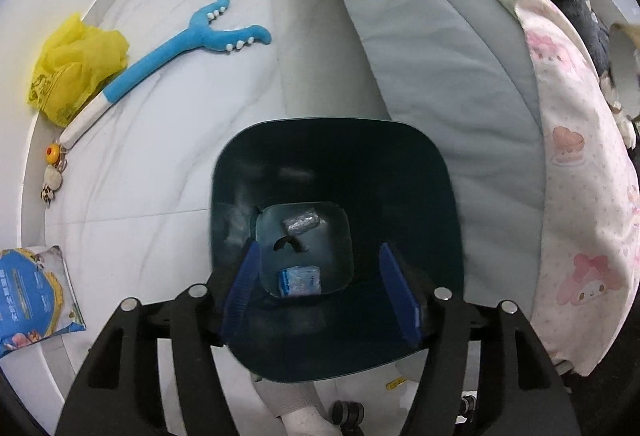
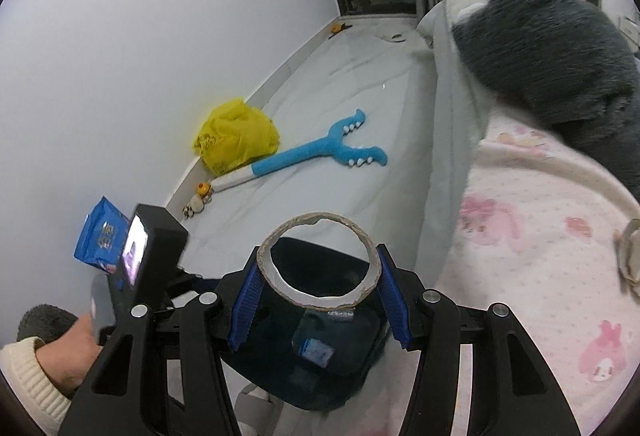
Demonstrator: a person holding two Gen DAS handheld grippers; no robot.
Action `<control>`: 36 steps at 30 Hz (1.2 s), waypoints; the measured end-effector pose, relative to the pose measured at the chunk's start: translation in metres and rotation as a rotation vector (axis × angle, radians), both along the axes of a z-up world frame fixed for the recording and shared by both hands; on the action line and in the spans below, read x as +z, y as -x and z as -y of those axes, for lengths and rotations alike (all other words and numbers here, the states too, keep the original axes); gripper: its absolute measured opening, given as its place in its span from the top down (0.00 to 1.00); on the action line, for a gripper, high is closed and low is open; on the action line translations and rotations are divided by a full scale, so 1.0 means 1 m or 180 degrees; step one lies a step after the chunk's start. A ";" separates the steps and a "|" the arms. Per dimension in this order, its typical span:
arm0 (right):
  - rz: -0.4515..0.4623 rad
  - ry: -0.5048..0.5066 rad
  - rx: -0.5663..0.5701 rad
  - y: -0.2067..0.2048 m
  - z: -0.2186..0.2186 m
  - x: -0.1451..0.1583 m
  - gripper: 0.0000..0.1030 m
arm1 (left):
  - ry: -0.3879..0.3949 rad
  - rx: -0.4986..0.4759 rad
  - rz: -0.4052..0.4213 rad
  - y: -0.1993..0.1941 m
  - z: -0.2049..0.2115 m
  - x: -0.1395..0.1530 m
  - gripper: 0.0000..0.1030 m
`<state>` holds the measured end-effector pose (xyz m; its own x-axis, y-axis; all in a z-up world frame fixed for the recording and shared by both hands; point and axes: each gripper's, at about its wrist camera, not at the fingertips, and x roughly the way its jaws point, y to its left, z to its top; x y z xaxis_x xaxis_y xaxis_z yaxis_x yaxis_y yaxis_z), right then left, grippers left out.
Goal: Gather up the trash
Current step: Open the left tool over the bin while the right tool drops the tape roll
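Dark bin [image 1: 336, 164] holds 2 wrappers; cardboard tape ring [image 2: 318, 260] above it.

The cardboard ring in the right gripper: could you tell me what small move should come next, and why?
Probably open the right gripper to drop the cardboard ring. Its pads clamp the ring directly over the bin, which already holds a blue packet, and the left gripper hangs open and empty above the same bin.

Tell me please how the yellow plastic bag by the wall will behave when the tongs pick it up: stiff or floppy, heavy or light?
The yellow plastic bag is crumpled into loose, thin folds, so it will probably flop and sag rather than hold shape. It looks light for its size, as it seems mostly puffed air. The glossy film may slip, so pinching a bunched fold seems safer.
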<state>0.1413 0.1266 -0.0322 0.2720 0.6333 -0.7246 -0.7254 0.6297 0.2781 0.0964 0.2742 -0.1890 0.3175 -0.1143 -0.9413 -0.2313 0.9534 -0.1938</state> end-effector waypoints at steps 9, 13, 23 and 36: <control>-0.0165 0.0256 0.0138 0.003 -0.036 -0.034 0.46 | 0.0010 0.0119 0.0151 0.016 -0.023 0.015 0.31; -0.0236 0.0366 0.0199 0.006 -0.050 -0.050 0.46 | 0.0009 0.0154 0.0313 0.020 -0.030 0.029 0.31; -0.0409 0.0742 0.0282 0.007 -0.069 -0.095 0.46 | -0.0091 0.0256 0.0592 0.037 -0.046 0.061 0.29; -0.0537 0.1127 0.0431 0.019 -0.083 -0.133 0.40 | -0.0162 0.0272 0.1245 0.047 -0.048 0.127 0.29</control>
<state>0.1222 0.2091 -0.1647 0.0620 0.3589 -0.9313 -0.7710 0.6098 0.1837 0.0492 0.3217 -0.0622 0.6592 -0.0283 -0.7514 -0.2283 0.9446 -0.2359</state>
